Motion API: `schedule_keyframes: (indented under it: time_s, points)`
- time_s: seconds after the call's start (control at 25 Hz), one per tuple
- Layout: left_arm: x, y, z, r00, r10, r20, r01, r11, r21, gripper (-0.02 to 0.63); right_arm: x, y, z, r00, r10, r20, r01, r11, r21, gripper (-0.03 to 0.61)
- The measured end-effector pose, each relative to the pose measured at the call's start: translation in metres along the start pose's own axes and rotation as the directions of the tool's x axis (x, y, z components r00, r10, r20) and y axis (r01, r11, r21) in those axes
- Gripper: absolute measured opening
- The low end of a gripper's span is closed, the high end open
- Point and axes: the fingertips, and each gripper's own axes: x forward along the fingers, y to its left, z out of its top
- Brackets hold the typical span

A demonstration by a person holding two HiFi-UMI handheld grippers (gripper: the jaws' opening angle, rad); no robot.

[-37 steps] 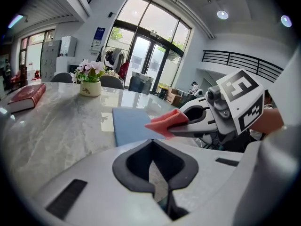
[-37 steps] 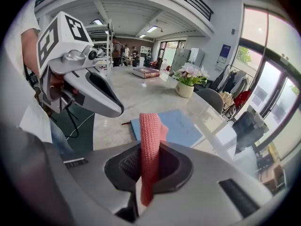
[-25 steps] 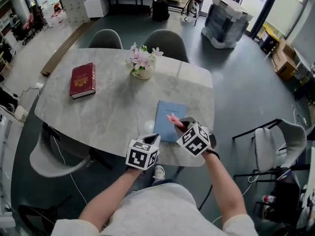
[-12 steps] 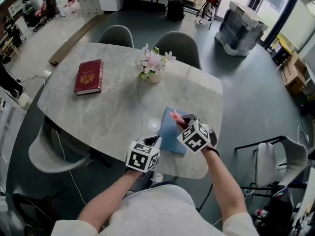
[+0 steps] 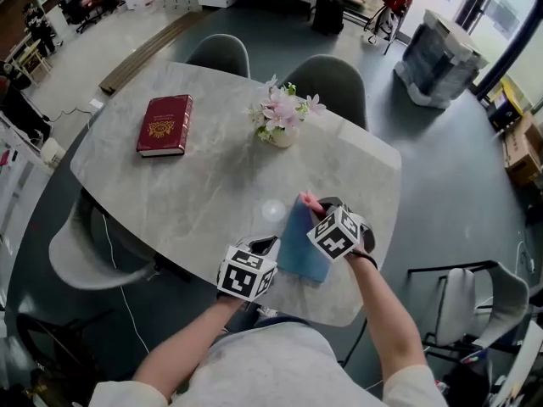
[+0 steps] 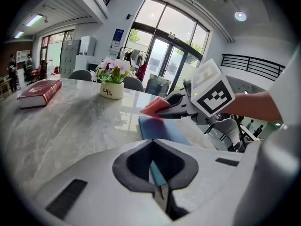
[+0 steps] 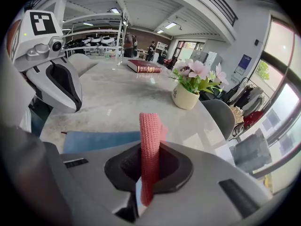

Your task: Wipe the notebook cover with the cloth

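A blue notebook [image 5: 299, 246] lies near the front edge of the grey marble table [image 5: 204, 185]. My left gripper [image 5: 266, 246] is at its left edge, shut on a thin strip of the blue cover [image 6: 157, 173]. The right gripper [image 5: 321, 217] hovers over the notebook's far right part, shut on a pink cloth [image 5: 307, 203]. In the right gripper view the cloth [image 7: 149, 140] stands upright between the jaws, with the notebook [image 7: 101, 139] just below and the left gripper [image 7: 56, 81] to the left. In the left gripper view the cloth [image 6: 155, 106] sits above the notebook [image 6: 162, 128].
A red book [image 5: 165, 125] lies at the table's far left. A small pot of pink flowers [image 5: 283, 117] stands beyond the notebook. Grey chairs [image 5: 329, 79] are tucked in at the far side, another [image 5: 85, 253] at the left. The table edge is close behind both grippers.
The head view has shifted. The notebook now lies more askew and nearer the front edge. Both grippers keep their holds, the cloth still over the notebook's far end.
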Motion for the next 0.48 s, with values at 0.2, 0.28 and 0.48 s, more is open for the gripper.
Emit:
schedule_keyframes:
  time_s: [0.2, 0.28, 0.48]
  points:
    - [0.005, 0.009, -0.003, 1.0, 0.021, -0.009, -0.022, 0.999, -0.025, 0.006, 0.018, -0.002, -0.004, 1.0, 0.011, -0.024, -0.011, 1.0, -0.013, 0.015]
    - [0.007, 0.01, -0.003, 1.0, 0.026, -0.01, -0.027, 0.999, -0.029, 0.006, 0.021, -0.001, -0.004, 0.999, 0.018, -0.027, -0.018, 1.0, -0.018, 0.015]
    - [0.008, 0.011, -0.004, 0.999, 0.033, -0.013, -0.033, 0.999, -0.035, 0.006, 0.025, 0.003, -0.004, 0.999, 0.037, -0.023, -0.038, 0.999, -0.019, 0.015]
